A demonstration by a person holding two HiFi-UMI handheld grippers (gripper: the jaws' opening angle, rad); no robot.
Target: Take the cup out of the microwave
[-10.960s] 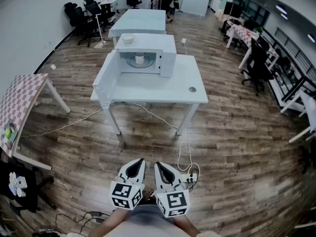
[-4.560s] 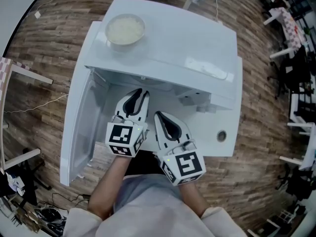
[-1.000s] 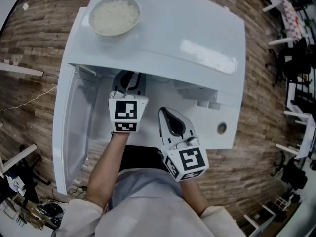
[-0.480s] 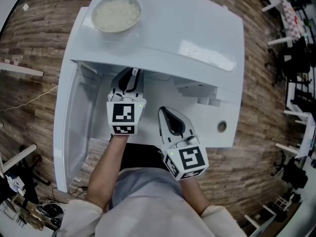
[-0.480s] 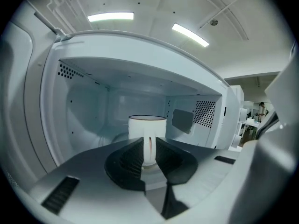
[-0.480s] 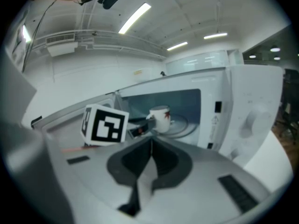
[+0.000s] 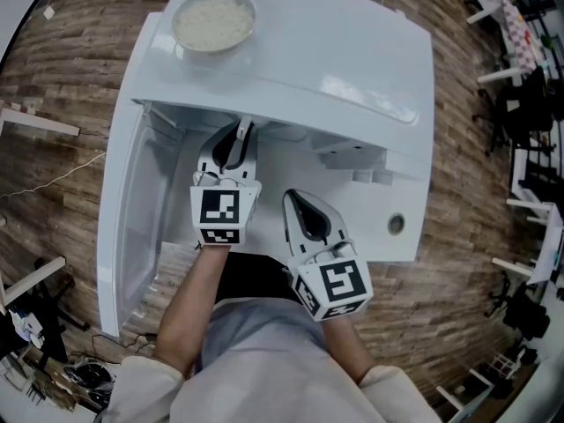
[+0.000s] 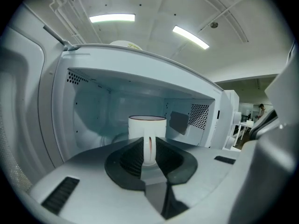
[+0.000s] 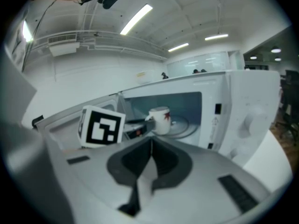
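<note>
A white cup (image 8: 147, 127) with a red mark stands inside the open white microwave (image 7: 352, 60), seen from the side in the right gripper view (image 9: 160, 119). My left gripper (image 8: 149, 146) reaches into the cavity and is shut on the cup's handle, which sits upright between the pads. From above, the left gripper (image 7: 236, 139) pokes under the microwave's roof, which hides the cup. My right gripper (image 7: 298, 203) waits outside the opening, shut and empty (image 9: 150, 146).
A bowl of rice (image 7: 214, 20) rests on top of the microwave. The door (image 7: 132, 227) hangs open to the left. The glass turntable (image 9: 182, 125) lies under the cup. The white table (image 7: 370, 236) has a cable hole (image 7: 396, 226) at the right.
My left gripper has drawn back a little toward me from under the microwave's roof, still closed on the handle. The right gripper has stayed where it was.
</note>
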